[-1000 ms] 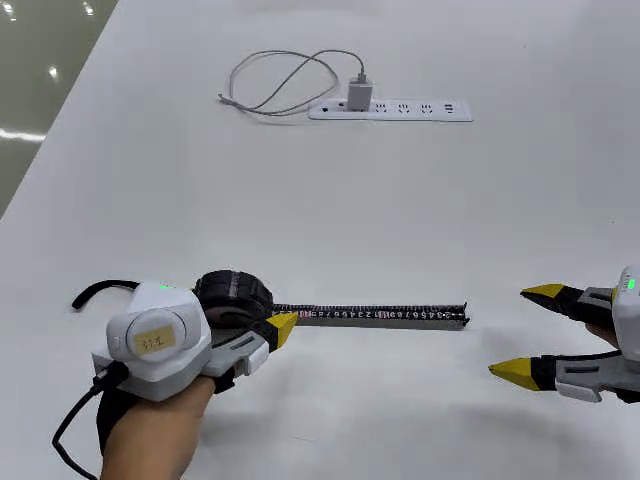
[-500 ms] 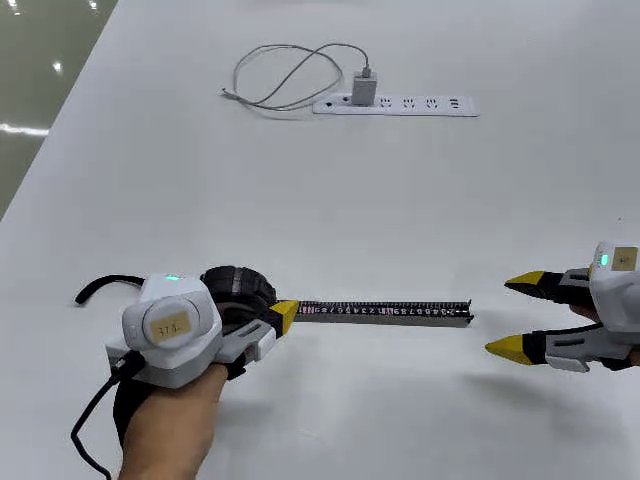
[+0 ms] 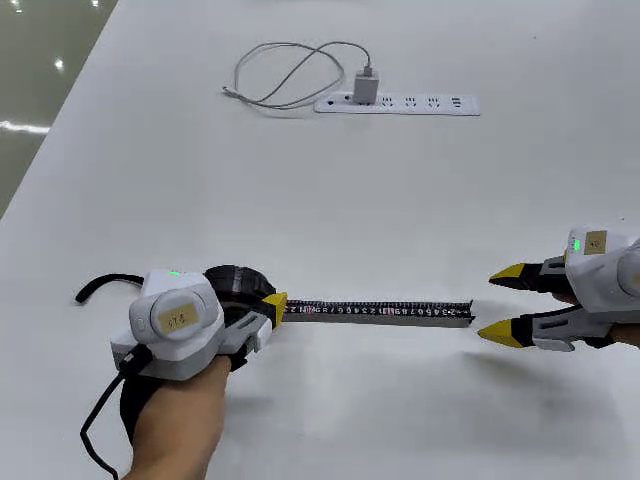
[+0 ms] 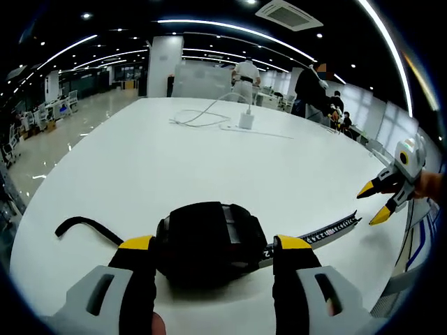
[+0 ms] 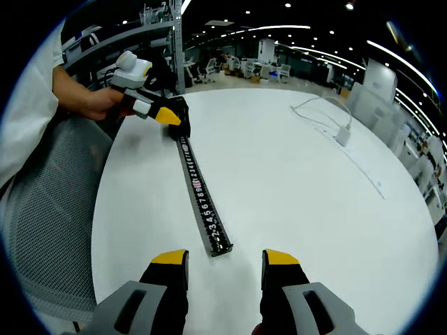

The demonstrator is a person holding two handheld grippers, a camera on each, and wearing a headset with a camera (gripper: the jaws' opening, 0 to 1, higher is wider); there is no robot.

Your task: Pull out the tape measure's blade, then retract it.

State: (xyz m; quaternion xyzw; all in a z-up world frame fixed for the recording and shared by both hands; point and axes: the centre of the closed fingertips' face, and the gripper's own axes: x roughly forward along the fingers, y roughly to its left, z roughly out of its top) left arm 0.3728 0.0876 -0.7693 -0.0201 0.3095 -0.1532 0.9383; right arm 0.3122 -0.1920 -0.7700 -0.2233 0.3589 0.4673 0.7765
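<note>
Your left gripper [image 3: 262, 318] is squeezing the black tape measure [image 4: 209, 234] at 8 o'clock on the white table [image 3: 300, 200]. Its blade [image 3: 380, 312] is lying flat, pointing to 3 o'clock, showing numbers 2 to 9. Your right gripper [image 3: 500, 303] is hovering open, just beside the tip.

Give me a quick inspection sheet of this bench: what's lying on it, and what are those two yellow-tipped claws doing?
Surface: white table, smooth.
Job's things: black tape measure; its blade lies drawn out flat on the table.
Clutter: power strip with a charger plugged in, at the far side.
Grippers: left gripper clamps the tape measure; right gripper is open, with the blade tip just ahead of its jaws, untouched.
Cables: white cable looped from the charger; black cable at the left gripper.
Surroundings: large lit hall, people standing beyond the table.
</note>
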